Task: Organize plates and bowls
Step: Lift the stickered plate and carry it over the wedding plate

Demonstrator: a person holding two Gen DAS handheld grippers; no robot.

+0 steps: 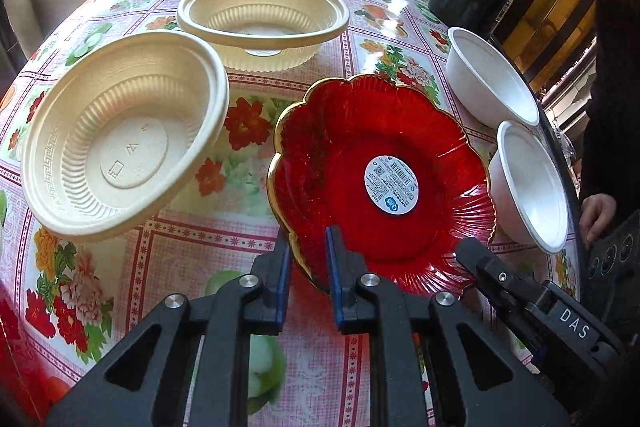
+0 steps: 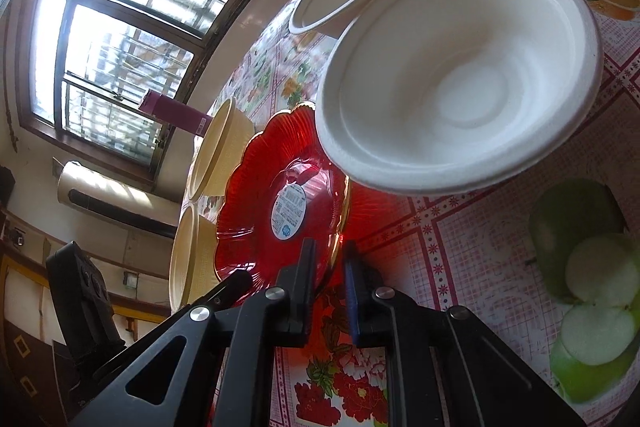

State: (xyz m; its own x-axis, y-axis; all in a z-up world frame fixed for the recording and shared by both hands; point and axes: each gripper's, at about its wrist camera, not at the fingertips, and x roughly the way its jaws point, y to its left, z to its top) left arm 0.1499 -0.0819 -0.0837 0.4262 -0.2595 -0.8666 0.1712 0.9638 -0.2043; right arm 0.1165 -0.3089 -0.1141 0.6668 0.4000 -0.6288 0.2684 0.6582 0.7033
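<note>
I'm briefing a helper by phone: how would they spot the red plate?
On the floral tablecloth, look between two cream ribbed bowls and two plain white bowls. The red plate is see-through, scalloped, gold-rimmed, with a round white sticker in its middle.

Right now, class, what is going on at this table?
A person is sorting dishes with two handheld grippers. Both the left gripper and the right gripper are clamped on the rim of the red glass plate, each on a different part of it. Two cream plastic bowls sit to one side and two white bowls to the other, all separate on the floral tablecloth.
</note>
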